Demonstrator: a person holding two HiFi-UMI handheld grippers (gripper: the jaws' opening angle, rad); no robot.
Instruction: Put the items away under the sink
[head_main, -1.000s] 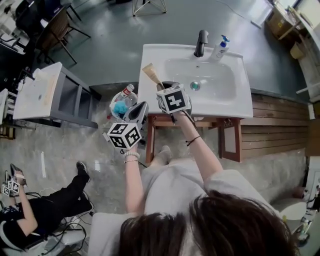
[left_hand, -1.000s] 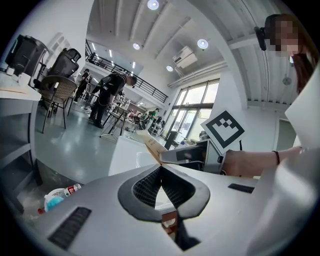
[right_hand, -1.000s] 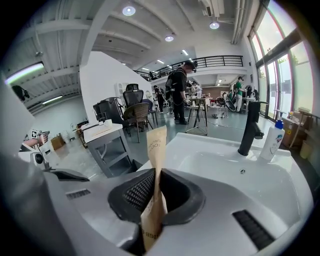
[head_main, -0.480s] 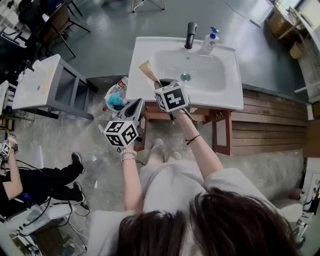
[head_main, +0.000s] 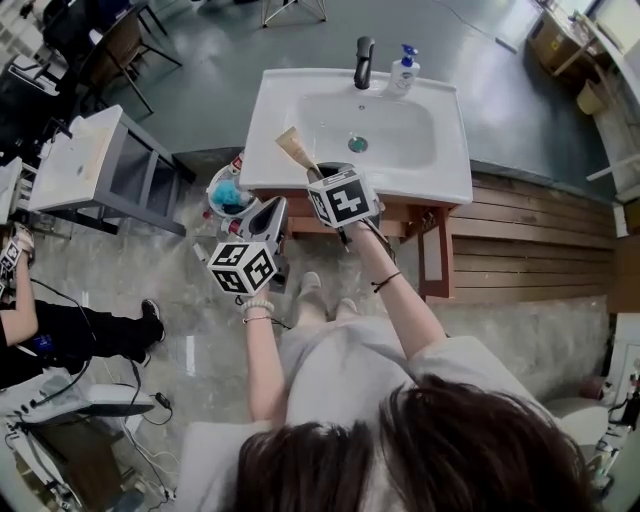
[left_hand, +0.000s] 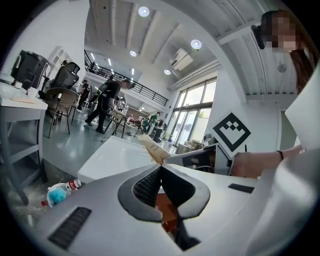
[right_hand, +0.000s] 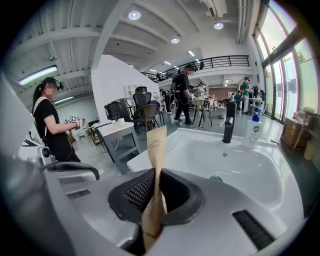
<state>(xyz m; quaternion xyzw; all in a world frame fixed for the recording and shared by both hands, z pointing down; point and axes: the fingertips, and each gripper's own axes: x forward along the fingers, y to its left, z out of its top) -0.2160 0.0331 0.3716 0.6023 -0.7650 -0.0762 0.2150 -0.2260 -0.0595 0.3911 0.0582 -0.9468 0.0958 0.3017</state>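
A tan paper pouch (head_main: 295, 148) sticks up from my right gripper (head_main: 318, 172), which is shut on its lower end; in the right gripper view the pouch (right_hand: 156, 150) stands upright between the pads of the gripper (right_hand: 156, 192). It hovers over the front left corner of the white sink (head_main: 300, 100). My left gripper (head_main: 275, 212) is lower and to the left, off the sink's front edge. In the left gripper view its jaws (left_hand: 160, 172) meet with nothing between them, and the pouch (left_hand: 151, 148) shows just beyond.
A black faucet (head_main: 364, 62) and a soap bottle (head_main: 404, 70) stand at the sink's back. The sink rests on a wooden frame (head_main: 430, 250). A round tub (head_main: 214, 185) with a blue item and a bottle sits on the floor left. A grey table (head_main: 90, 165) and a person (head_main: 40, 330) are further left.
The sink has slid up and left in the head view as both grippers moved together. The pouch stays gripped. The person on the floor at left has shifted.
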